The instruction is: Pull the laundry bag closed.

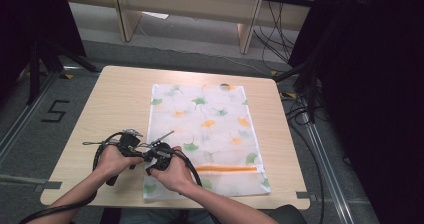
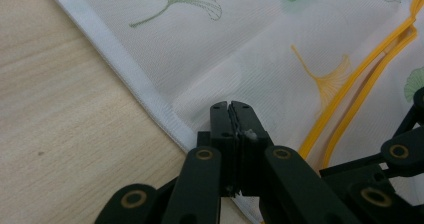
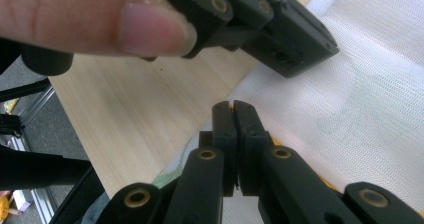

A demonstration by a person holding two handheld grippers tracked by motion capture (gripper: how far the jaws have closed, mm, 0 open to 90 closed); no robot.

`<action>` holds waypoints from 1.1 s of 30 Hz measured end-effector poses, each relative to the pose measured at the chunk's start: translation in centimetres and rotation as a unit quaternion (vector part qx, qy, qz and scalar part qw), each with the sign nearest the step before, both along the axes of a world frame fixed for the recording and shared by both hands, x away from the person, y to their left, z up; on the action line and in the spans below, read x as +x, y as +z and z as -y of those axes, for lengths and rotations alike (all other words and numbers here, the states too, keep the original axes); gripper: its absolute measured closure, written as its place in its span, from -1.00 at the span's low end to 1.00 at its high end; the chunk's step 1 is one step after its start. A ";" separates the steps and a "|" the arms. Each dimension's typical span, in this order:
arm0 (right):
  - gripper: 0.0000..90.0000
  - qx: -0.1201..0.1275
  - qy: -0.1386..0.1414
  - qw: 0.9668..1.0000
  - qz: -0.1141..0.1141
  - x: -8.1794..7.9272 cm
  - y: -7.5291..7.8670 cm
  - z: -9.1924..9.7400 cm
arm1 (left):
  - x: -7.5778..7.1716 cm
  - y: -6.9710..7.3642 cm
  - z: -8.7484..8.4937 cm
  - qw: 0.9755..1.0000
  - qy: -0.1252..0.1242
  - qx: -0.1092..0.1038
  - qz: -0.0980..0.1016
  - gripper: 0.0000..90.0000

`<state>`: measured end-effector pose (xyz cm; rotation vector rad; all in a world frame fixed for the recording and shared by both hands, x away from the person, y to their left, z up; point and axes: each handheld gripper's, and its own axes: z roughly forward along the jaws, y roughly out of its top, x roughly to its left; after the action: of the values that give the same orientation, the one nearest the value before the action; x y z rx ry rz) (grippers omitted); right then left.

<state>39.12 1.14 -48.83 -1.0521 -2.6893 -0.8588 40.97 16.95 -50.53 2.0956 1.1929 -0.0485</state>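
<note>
Both forearms enter the high view from the bottom edge, and the two hands sit side by side at the near left part of the surface (image 1: 115, 104), a light wooden top. Left tongs (image 1: 146, 146) and right tongs (image 1: 152, 160) are close together, over the near left edge of a mesh bag (image 1: 210, 129).

The mesh bag is white, printed with green and orange ginkgo leaves. It lies flat, its long side running away from the person, and covers the middle of the surface. An orange zipper strip (image 1: 226, 168) crosses it near the person's end.

In the left gripper view, the left tongs (image 2: 232, 105) have their jaws pressed together with no visible gap. They sit just inside the bag's white hem (image 2: 125, 66), and a small fold of white mesh is caught at the jaw tips, so the left tongs are gripping the bag's edge. Two orange cords (image 2: 360, 79) run across the mesh to the right of the jaws.

In the right gripper view, the right tongs (image 3: 232, 105) are likewise fully closed. They lie along the boundary between bare wood and mesh; whether fabric is pinched between them cannot be told. The black body of the other gripper (image 3: 290, 39) and a fingertip (image 3: 145, 26) occupy the upper part of that view.
</note>
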 end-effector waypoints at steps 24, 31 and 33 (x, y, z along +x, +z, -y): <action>1.00 0.008 -0.014 1.000 0.017 -0.5 -0.4 -0.1 | -1.2 0.3 -0.3 0.999 0.021 0.023 -0.034 0.99; 1.00 0.012 -0.018 1.000 0.018 -0.6 -0.5 0.1 | -1.4 0.2 -0.1 0.999 0.021 0.028 -0.022 1.00; 1.00 0.015 -0.023 0.999 0.016 -0.6 -0.5 0.1 | -1.5 0.3 -0.1 0.999 0.012 0.039 -0.019 1.00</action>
<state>38.55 1.02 -49.33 -1.1074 -2.6796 -0.9291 39.49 17.09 -50.20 2.1561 1.2612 -0.0320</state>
